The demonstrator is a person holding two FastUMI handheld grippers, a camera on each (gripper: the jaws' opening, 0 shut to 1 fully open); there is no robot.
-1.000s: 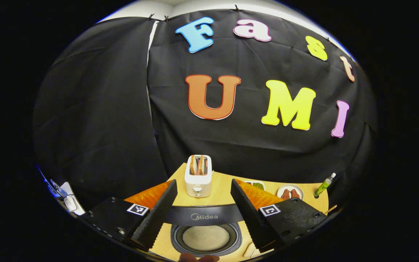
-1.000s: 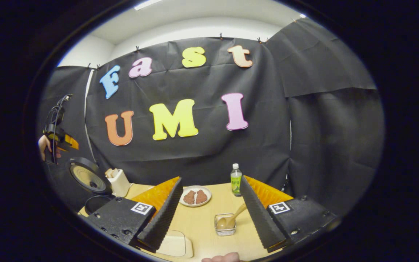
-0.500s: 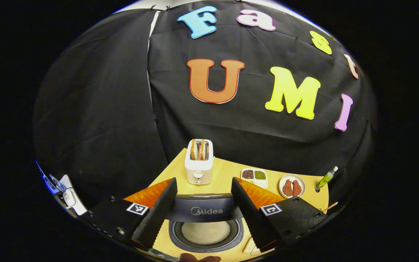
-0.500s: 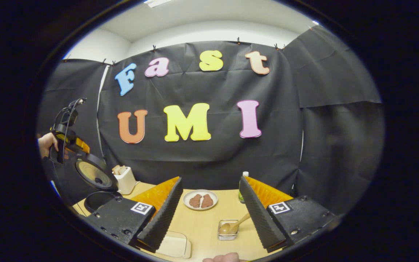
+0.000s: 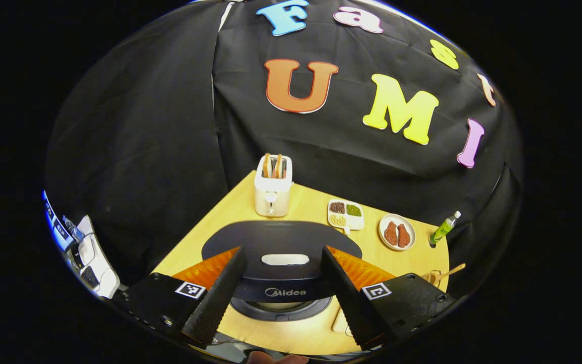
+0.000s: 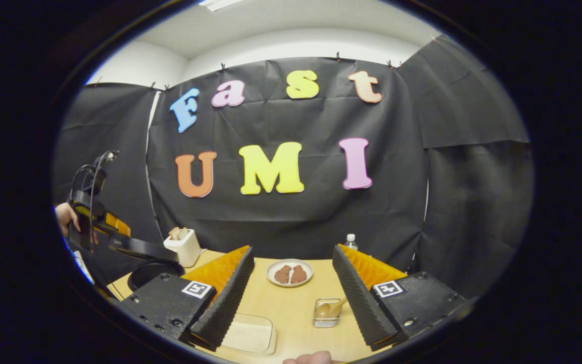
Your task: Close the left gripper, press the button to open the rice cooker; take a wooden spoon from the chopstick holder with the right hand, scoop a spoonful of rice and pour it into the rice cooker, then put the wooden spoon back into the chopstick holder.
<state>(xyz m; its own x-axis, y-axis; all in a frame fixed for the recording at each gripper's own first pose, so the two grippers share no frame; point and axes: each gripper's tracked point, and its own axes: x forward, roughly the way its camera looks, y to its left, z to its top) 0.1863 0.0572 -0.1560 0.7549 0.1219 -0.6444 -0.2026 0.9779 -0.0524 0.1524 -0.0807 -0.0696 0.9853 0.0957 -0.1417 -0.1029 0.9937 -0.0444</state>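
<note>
The black rice cooker's lid (image 5: 281,242) hangs nearly level over the pot rim (image 5: 281,309), still a little apart from it. Its front edge sits between the fingers of my left gripper (image 5: 282,253), which stands open. In the right gripper view that lid (image 6: 142,247) juts out above the cooker body (image 6: 149,273), with a hand holding the left gripper (image 6: 116,230) behind it. The wooden spoon (image 6: 329,309) rests in a small clear holder (image 6: 325,319). My right gripper (image 6: 292,250) hovers open over the table, nothing between its fingers. A clear rice container (image 6: 248,334) lies by its left finger.
A white toaster (image 5: 272,189) with bread stands behind the cooker. A divided dish (image 5: 345,212), a plate of meat (image 6: 290,273) and a green bottle (image 5: 443,230) sit toward the back of the wooden table (image 6: 291,303). The spoon (image 5: 445,274) lies at the far right edge.
The cooker lid has swung down from upright to nearly flat over the pot, and the left gripper has come down with it. The right gripper's view has shifted slightly; both stay open.
</note>
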